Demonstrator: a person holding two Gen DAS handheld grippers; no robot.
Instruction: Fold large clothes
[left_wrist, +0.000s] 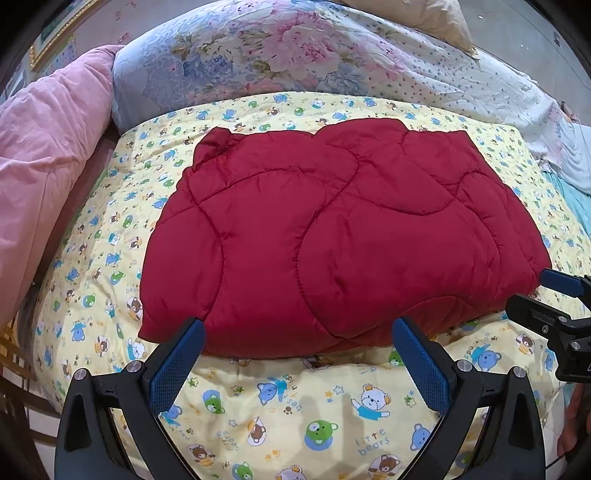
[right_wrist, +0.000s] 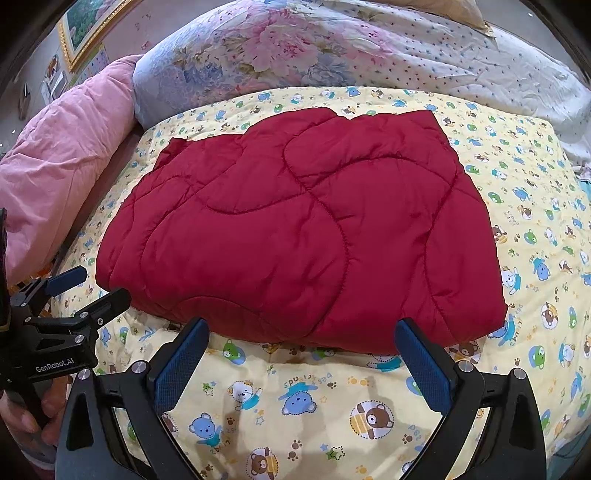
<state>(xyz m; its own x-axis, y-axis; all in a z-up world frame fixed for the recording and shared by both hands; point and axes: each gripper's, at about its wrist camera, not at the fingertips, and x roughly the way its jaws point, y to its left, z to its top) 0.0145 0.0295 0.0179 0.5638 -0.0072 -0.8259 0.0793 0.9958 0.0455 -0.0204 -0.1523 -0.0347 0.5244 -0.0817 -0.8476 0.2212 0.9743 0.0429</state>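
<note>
A red quilted jacket (left_wrist: 332, 236) (right_wrist: 295, 229) lies folded into a thick, rough rectangle on the yellow bear-print sheet (left_wrist: 295, 406) (right_wrist: 295, 406). My left gripper (left_wrist: 298, 328) is open, its blue pads just short of the jacket's near edge, with nothing between them. My right gripper (right_wrist: 302, 326) is open and empty too, at the same near edge further right. Each gripper shows in the other's view: the right gripper (left_wrist: 532, 293) by the jacket's near right corner, the left gripper (right_wrist: 98, 286) by its near left corner, both with jaws apart.
A pink duvet (left_wrist: 48, 155) is bunched along the left. A floral quilt (left_wrist: 240, 55) and white dotted bedding (left_wrist: 461, 85) lie behind the jacket. A framed picture (right_wrist: 88, 29) hangs on the far wall. A hand (right_wrist: 22, 417) holds the left gripper's handle.
</note>
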